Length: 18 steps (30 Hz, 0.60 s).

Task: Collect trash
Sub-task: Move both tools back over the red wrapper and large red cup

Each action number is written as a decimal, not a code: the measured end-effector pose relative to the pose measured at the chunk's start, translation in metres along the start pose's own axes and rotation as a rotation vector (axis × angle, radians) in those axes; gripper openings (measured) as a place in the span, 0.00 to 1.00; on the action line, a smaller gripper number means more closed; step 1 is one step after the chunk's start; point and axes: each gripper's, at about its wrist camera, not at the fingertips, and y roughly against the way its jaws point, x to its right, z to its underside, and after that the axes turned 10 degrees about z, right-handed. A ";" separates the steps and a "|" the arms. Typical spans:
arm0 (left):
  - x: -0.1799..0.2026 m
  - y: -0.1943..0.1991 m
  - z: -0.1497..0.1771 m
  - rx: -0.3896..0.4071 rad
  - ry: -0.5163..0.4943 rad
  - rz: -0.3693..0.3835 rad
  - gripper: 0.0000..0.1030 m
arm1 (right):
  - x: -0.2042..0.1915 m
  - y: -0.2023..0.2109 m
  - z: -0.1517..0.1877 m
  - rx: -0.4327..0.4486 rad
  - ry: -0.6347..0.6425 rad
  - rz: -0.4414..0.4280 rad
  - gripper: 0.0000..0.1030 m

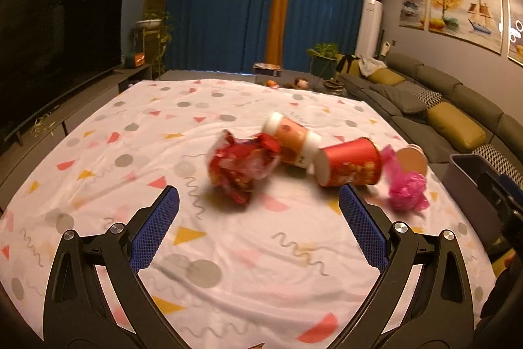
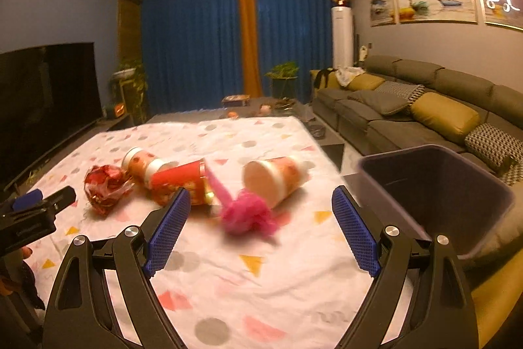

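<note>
A: Jaws first. We read the left gripper (image 1: 259,201) as spread wide with nothing between its blue mesh pads; the right gripper (image 2: 261,205) likewise stands released and empty, above the white cloth printed with coloured triangles and dots (image 1: 228,267).

B: Nearest to our right gripper lies the crumpled pink plastic bag (image 2: 248,215), just beyond its left pad. Behind it, touching or nearly so, is the red paper cup on its side (image 2: 183,182). To the right lies a tipped orange-and-white paper cup (image 2: 274,182).

A: Farther left are the crushed red foil wrapper (image 2: 104,188) and a second orange-and-white cup with a white lid (image 2: 143,165).

B: Risks, as we judge them: the cups lie on their sides and may roll off the cloth if nudged. The pink bag is limp, so a pinch may catch only a fold and drop it. The pieces lie crowded, so closing on one could drag its neighbour.

A: Differences between views: only the right wrist view shows the open mouth of the dark grey plastic bin (image 2: 434,185), beside the cloth's right edge. The left wrist view shows merely its corner, but shows the wrapper closer.
</note>
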 end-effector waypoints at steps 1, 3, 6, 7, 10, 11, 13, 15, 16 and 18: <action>-0.004 -0.002 -0.002 0.003 -0.001 -0.005 0.94 | -0.008 -0.004 0.000 -0.005 0.011 -0.011 0.83; -0.010 -0.007 -0.004 0.007 -0.002 -0.009 0.94 | -0.022 -0.012 0.000 -0.018 0.032 -0.032 0.83; -0.015 -0.018 -0.010 0.010 0.000 0.000 0.94 | -0.042 -0.025 -0.001 -0.041 0.067 -0.061 0.83; -0.018 -0.021 -0.012 0.008 0.002 0.001 0.94 | -0.048 -0.030 -0.001 -0.049 0.074 -0.066 0.83; -0.024 -0.035 -0.016 -0.008 0.007 0.005 0.94 | -0.062 -0.044 -0.003 -0.080 0.070 -0.088 0.83; -0.027 -0.040 -0.018 -0.016 0.008 0.006 0.94 | -0.066 -0.047 -0.004 -0.090 0.070 -0.099 0.83; -0.033 -0.043 -0.018 -0.015 0.018 0.001 0.94 | -0.075 -0.056 -0.005 -0.116 0.069 -0.134 0.83; -0.043 -0.043 -0.018 -0.006 0.045 -0.007 0.94 | -0.085 -0.063 -0.005 -0.132 0.071 -0.160 0.83; -0.049 -0.043 -0.018 -0.003 0.064 -0.013 0.94 | -0.089 -0.068 -0.005 -0.144 0.074 -0.173 0.83; -0.055 -0.045 -0.018 -0.005 0.087 -0.020 0.94 | -0.098 -0.080 -0.003 -0.178 0.081 -0.177 0.83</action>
